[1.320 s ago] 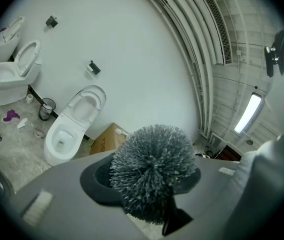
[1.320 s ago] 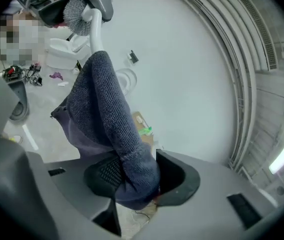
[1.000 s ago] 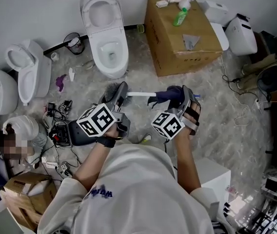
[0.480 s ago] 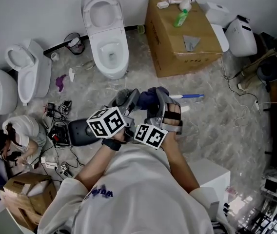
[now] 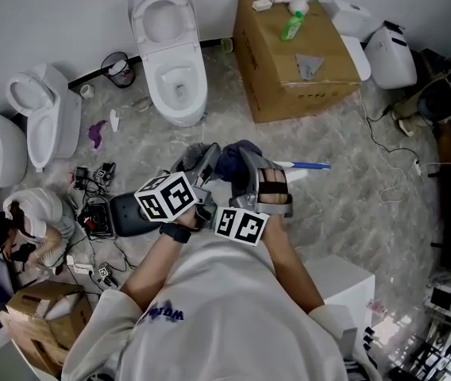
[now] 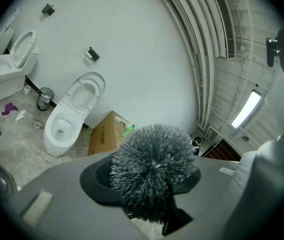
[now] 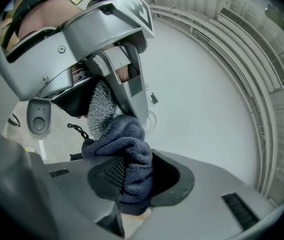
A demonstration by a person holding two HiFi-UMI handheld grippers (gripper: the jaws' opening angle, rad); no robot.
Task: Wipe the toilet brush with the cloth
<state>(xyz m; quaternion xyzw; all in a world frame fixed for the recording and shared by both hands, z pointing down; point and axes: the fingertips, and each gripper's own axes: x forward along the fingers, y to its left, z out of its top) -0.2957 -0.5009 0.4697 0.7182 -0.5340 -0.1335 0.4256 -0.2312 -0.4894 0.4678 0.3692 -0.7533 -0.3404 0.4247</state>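
The toilet brush lies level between my hands. My left gripper (image 5: 202, 159) is shut on it at the bristle end, and the grey bristle head (image 6: 152, 164) fills the space between that gripper's (image 6: 149, 186) jaws. The white handle with its blue tip (image 5: 309, 165) sticks out to the right. My right gripper (image 5: 245, 171) is close beside the left one and holds a dark blue cloth (image 5: 232, 157). Its jaws have just been closing on the bunched cloth (image 7: 124, 146). In the right gripper view (image 7: 132, 184) the cloth touches the bristles (image 7: 99, 111).
A white toilet (image 5: 170, 54) stands ahead and two more (image 5: 47, 121) stand at the left. A cardboard box (image 5: 293, 70) with a green bottle (image 5: 292, 26) is at the back right. A person (image 5: 27, 221) crouches at the lower left among cables. A white block (image 5: 344, 288) is by my right side.
My right gripper slid left along the handle with the cloth, up against the left gripper. The blue handle tip now shows to its right. The left gripper hardly moved.
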